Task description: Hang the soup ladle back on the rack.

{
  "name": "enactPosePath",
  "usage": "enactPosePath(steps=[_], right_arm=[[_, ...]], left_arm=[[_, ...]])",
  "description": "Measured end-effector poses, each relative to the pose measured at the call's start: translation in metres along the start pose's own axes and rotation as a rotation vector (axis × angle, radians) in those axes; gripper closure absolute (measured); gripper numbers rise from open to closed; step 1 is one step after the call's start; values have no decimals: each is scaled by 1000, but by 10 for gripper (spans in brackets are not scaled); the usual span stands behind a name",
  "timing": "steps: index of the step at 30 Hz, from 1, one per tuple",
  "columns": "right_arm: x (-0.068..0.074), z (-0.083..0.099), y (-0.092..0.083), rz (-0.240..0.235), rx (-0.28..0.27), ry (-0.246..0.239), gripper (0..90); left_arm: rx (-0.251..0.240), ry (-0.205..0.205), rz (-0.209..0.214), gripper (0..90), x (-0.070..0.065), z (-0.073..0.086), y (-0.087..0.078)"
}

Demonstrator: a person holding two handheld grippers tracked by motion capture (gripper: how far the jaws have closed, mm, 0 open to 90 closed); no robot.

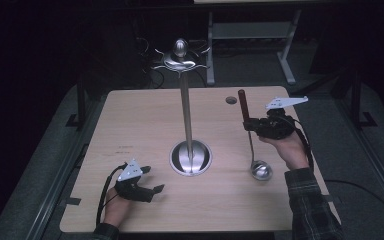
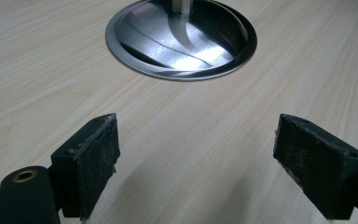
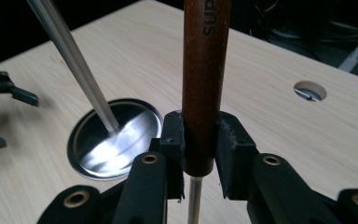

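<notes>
While parked low on the tabletop (image 1: 130, 115), left tool (image 1: 147, 181) wide open, nothing between the pads, aimed at the stand's base (image 2: 182, 39), likely waiting clear of the work. Centre: stand (image 1: 186, 112) upright, hooks (image 1: 180, 62) on top. Right tool (image 1: 248, 125) clamped on ladle (image 1: 252, 145) by its brown handle (image 3: 205, 84), bowl (image 1: 261, 170) hanging just over the tabletop, held upright probably for hooking onto the stand.
</notes>
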State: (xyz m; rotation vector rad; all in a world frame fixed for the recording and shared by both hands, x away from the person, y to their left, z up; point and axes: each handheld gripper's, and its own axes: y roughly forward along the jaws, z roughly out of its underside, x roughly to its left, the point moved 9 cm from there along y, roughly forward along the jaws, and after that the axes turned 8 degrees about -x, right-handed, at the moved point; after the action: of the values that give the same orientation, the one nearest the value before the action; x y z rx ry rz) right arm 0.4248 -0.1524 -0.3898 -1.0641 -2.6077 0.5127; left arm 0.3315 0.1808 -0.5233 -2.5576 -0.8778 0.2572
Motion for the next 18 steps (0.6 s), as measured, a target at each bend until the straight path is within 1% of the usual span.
enactPosePath(steps=[1, 2, 6, 7, 8, 9, 10, 12, 13, 14, 17, 18], right_arm=[[1, -1, -1, -7, -7, -1, 738], [2, -4, -3, -10, -26, 3, 738], [4, -8, -7, -19, -49, 8, 738], [7, -13, -8, -31, -69, 9, 738], [7, -13, -8, -31, -69, 9, 738], [10, -17, -10, -42, -88, 5, 738], [12, -20, -11, -48, -95, 5, 738], [14, -22, -11, -56, -98, 1, 738], [19, -27, -13, -70, -112, -4, 738], [19, -27, -13, -70, -112, -4, 738], [29, -38, -16, -97, -126, -16, 737], [29, -38, -16, -97, -126, -16, 737]], left_arm=[[0, 0, 0, 142, 0, 0, 0], [-1, -1, 0, 142, 0, 0, 0], [-3, -2, -1, 142, 0, 0, 0], [-2, 1, -1, 142, 0, 0, 0], [-3, 1, -1, 142, 0, 0, 0], [-3, 2, -1, 142, 0, 0, 0], [-3, 1, -1, 142, 0, 0, 0], [2, 7, 0, 142, 1, 0, 0], [0, 4, 0, 142, 0, 0, 0], [0, 4, 0, 142, 0, 0, 0], [-3, 3, 0, 142, 0, 0, 0], [-3, 2, 0, 142, 0, 0, 0]])
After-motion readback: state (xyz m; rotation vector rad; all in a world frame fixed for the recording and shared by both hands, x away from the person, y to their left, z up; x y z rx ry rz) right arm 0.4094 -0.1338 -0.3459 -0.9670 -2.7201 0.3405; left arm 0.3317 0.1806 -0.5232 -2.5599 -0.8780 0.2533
